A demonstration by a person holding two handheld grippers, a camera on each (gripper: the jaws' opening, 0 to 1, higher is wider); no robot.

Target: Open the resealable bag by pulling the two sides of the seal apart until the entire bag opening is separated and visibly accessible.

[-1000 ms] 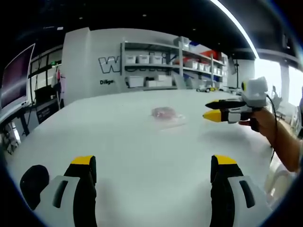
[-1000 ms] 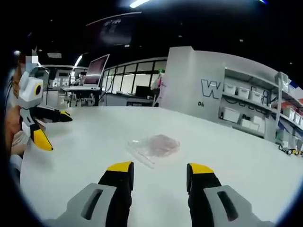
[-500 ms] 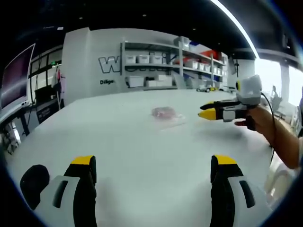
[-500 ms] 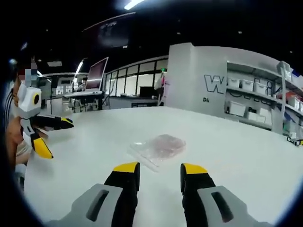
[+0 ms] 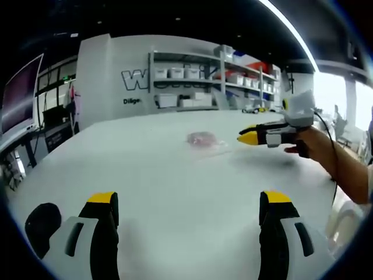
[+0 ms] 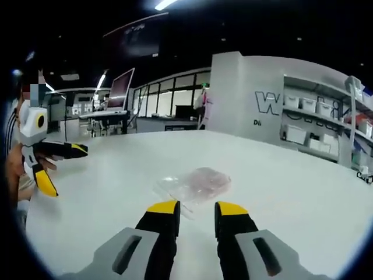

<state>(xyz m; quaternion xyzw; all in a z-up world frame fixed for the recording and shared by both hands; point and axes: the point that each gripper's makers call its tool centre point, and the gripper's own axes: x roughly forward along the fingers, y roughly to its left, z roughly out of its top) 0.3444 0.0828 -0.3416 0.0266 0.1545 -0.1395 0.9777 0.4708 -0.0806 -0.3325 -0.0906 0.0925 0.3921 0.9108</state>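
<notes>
Now the approach: both grippers near a resealable bag not yet touched.

Seen from the left gripper view, the left gripper [image 5: 189,204] has its jaws spread wide and holds nothing; the resealable bag [image 5: 204,140], clear with something pinkish inside, lies flat on the white table [image 5: 145,175] well ahead, and the right gripper [image 5: 252,135] hovers just beside the bag's right edge with its yellow tips close together. From the right gripper view, the right gripper [image 6: 195,208] has its jaws narrowed to a small gap, empty, with the resealable bag [image 6: 195,184] lying just beyond the tips; the left gripper [image 6: 58,166] hangs at the left with jaws parted, well apart from the bag. By my reading the seal is shut, and next each gripper needs to pinch one side of it.
</notes>
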